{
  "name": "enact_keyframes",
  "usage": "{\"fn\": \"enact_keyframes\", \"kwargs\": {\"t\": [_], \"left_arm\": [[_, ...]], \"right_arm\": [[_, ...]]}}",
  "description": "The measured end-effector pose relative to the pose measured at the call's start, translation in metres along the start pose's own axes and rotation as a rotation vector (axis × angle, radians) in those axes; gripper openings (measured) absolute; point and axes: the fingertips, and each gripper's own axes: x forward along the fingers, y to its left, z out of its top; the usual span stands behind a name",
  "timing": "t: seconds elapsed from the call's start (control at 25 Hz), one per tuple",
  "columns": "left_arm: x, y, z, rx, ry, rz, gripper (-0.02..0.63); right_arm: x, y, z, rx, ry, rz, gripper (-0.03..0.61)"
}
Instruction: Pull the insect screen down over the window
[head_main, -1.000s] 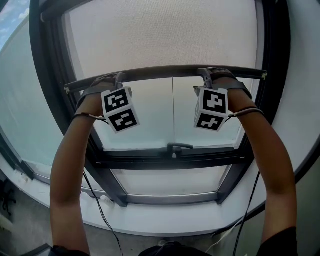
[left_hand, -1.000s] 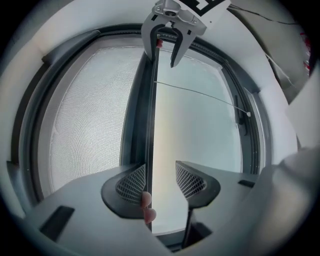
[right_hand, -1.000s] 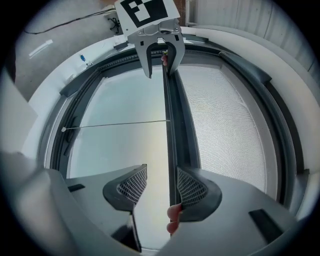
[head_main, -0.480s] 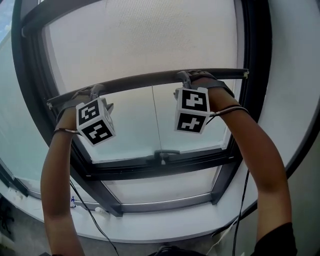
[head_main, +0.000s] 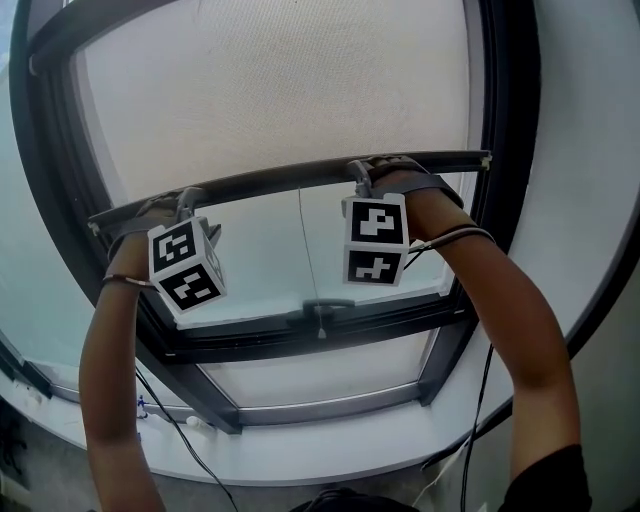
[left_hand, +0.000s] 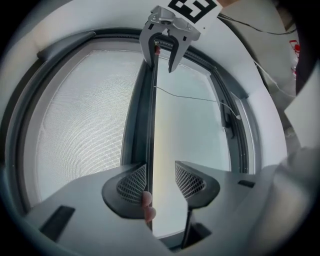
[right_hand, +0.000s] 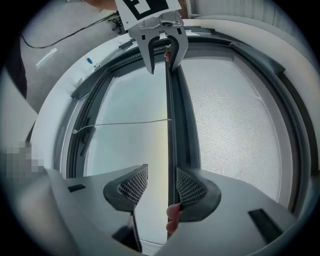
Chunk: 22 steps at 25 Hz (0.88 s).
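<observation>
Arms: the left arm (head_main: 112, 360) and the right arm (head_main: 512, 320) both reach up and out, one at each end, so the pull comes down even.
Left gripper: the left gripper (left_hand: 160, 180) has the bar (head_main: 290, 178) between its jaws. The jaws are closing. One pad touches the bar and the other has a gap beside it, so it hooks the bar more than it pinches it.
Right gripper: the right gripper (right_hand: 162, 187) sits the same way. Its jaws are spread, with one pad against the bar and the other apart from it.
Fingertip: a fingertip (left_hand: 147, 206) shows just by the bar, near the left pad. It looks like it helps hold on.
Bar: it runs across the window (head_main: 260, 255), a bit tilted, with the left end lower.
Screen: the screen (head_main: 280, 90) hangs from the top down to the bar. It covers the upper part only.
Cord: a thin cord (head_main: 306, 240) hangs from the middle of the bar.
Handle: the handle (head_main: 320, 305) is below the bar, with bare glass between them.
Sill: the sill (head_main: 330, 445) is lower down, well apart from the bar.
Job: I think it is about half done. The bar needs to come down more.
</observation>
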Motion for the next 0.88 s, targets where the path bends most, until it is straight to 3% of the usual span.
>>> {"fn": "enact_keyframes", "kwargs": {"t": [0.2,0.44,0.88], "left_arm": [[0.011,-0.021,-0.002,-0.016,0.001,-0.013,0.181],[0.023,-0.066,-0.006,-0.017,0.04,-0.104,0.181],[0.038,-0.142,-0.005,-0.034,0.013,-0.186,0.181]], "right_arm": [[0.008,0.02,0.002,0.022,-0.014,0.017,0.183],[0.014,0.066,0.004,0.023,-0.027,0.132,0.183],[0.026,0.144,0.003,0.034,-0.009,0.205,0.183]]}}
